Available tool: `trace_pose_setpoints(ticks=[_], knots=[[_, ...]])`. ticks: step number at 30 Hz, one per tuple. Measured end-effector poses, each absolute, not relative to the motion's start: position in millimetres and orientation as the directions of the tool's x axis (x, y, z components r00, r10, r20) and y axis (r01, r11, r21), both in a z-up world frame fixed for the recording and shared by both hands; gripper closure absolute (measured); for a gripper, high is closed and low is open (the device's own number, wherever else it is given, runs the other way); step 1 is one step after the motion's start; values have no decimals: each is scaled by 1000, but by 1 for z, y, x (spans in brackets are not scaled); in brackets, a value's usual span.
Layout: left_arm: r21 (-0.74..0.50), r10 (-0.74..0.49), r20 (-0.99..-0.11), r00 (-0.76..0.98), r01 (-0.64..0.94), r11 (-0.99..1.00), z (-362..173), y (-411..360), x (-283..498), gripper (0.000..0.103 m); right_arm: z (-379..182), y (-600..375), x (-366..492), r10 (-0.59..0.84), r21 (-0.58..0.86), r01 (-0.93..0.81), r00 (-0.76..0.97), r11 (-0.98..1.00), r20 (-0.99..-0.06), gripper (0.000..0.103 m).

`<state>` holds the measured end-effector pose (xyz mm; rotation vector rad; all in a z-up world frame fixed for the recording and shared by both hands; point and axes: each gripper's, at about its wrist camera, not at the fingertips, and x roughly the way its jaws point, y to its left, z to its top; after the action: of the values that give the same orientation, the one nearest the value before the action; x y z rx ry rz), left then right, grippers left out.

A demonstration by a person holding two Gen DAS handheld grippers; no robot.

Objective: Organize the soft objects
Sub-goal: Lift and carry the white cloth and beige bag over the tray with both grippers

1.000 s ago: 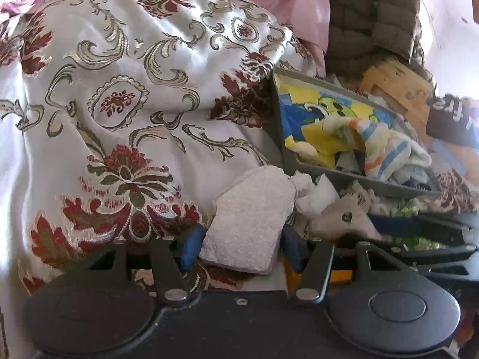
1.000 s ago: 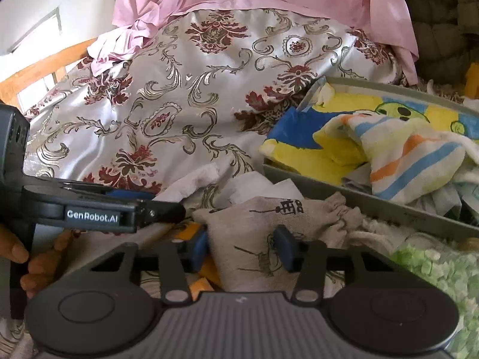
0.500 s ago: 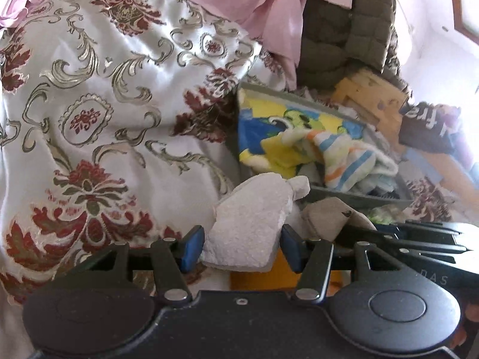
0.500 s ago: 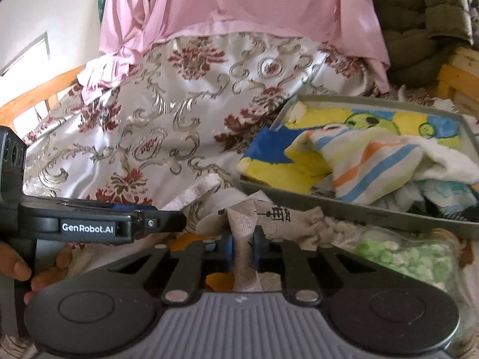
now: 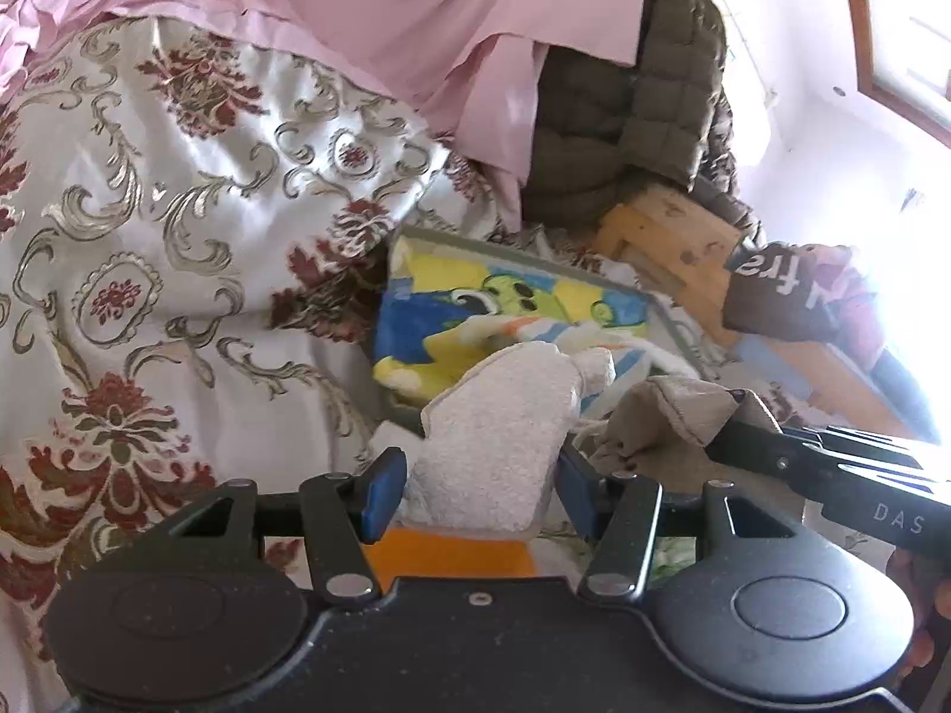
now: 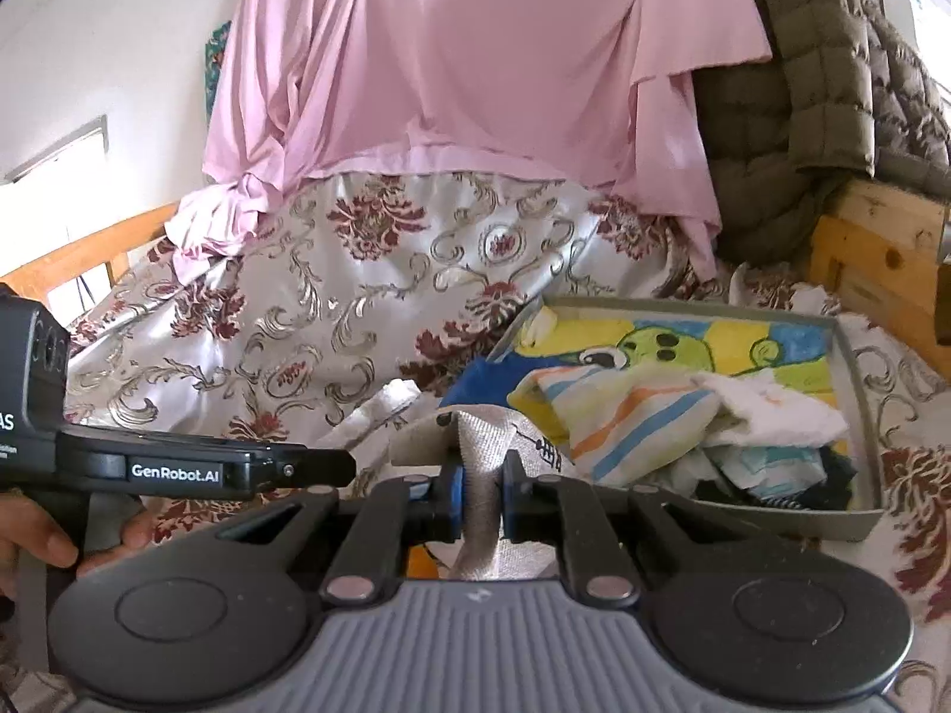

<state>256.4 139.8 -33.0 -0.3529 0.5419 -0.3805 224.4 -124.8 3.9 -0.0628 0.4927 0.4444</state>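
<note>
A white fuzzy cloth sits between the blue fingers of the left gripper. The fingers are partly open and press its two sides, so they hold it. The cloth is up off the bed. Its long way runs up and away from the gripper, and its narrow tip leans to the right, toward the tray.

Just beside it, a beige cloth bag with small black drawings is pinched in the right gripper. Those fingers are almost closed, with only a thin fold of the bag between them. The bag hangs down past the fingers and bunches up above them.

Behind both things is a gray tray on the bed. Inside it lies a bright yellow and blue cloth with a green cartoon face. On top of that is a striped towel in orange, blue and white, and a white fluffy cloth. Some darker small cloths are at the near side of the tray.

The bed has a shiny white cover with red flowers. A pink sheet hangs behind it, next to a green puffy coat.
</note>
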Motion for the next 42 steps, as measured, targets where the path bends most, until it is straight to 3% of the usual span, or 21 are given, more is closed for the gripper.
trace_pose_setpoints(ticks=[15,19,26,36,38,42], knots=[[-387,-379,-423,823,214,897,-15,106,260,46,34,-166,231,402,-39,-453,826,891,-396,90],[-370,-360,-409,838,208,905,-5,93,304,46,44,-172,268,396,-70,-446,848,892,-351,90],[-325,-275,-429,860,137,936,-2,71,394,46,51,-178,337,387,-1,-400,888,917,-246,89],[-234,-187,-524,831,70,970,-25,40,445,46,12,-192,398,386,123,-367,844,922,-372,89],[-223,-182,-545,818,68,972,-29,36,449,54,8,-195,399,376,134,-352,841,926,-388,89],[-210,-180,-580,795,68,975,-36,30,452,55,0,-202,405,358,165,-318,826,934,-434,88]])
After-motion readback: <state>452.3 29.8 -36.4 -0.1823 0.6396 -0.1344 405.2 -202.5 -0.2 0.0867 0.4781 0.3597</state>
